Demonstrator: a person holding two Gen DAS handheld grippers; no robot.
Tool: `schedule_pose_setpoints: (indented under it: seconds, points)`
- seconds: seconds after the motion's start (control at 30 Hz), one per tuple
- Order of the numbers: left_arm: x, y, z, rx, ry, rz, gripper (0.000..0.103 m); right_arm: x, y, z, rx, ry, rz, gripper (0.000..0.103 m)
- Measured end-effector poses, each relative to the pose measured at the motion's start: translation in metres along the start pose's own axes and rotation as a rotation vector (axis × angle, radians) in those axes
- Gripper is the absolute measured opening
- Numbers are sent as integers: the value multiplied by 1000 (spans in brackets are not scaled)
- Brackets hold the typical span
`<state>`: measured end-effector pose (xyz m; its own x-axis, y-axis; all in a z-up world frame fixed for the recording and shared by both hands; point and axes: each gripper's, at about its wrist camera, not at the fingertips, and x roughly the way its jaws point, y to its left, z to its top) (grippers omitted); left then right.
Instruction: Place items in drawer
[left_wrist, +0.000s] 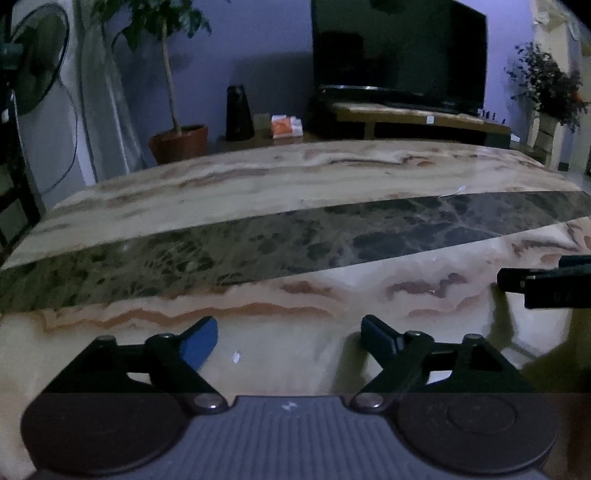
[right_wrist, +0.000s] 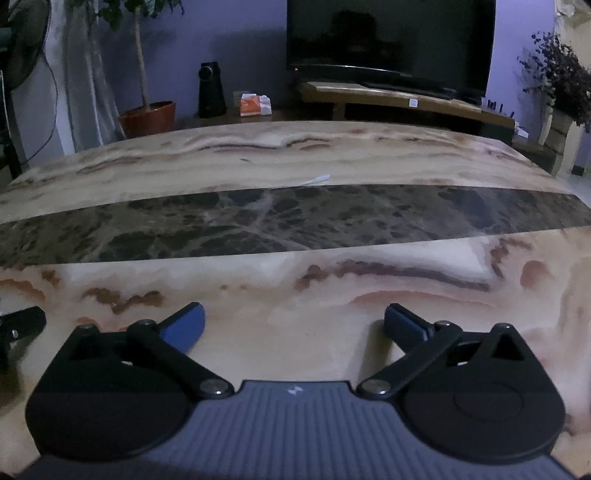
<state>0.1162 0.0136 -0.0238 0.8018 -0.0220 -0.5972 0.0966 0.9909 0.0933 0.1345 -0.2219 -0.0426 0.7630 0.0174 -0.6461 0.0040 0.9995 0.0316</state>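
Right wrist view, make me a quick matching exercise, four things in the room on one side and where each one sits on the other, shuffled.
Things:
1. television
2. potted tree
3. black speaker
4. dark marble band

Places:
A. across the table top
B. far left, on the floor
C. centre back, on a low stand
D. between the pot and the orange pack

Pairs: 1-C, 2-B, 3-D, 4-A

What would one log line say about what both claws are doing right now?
left claw: open, empty | right claw: open, empty | both over marble table | drawer, items: not in view
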Motion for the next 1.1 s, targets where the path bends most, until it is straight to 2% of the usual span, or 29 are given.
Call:
schedule_pose_setpoints:
  seconds: [0.13, 0.3, 1.1]
  points:
    - [4, -1, 1, 7, 15, -13, 102, 0, 1, 0, -1, 1, -2, 103]
    - [8, 5, 2, -31, 34, -50, 103, 1, 0, 0, 1, 1, -1, 103]
    - [9, 7, 2, -60, 27, -60, 102, 0, -1, 0, 2, 0, -2, 103]
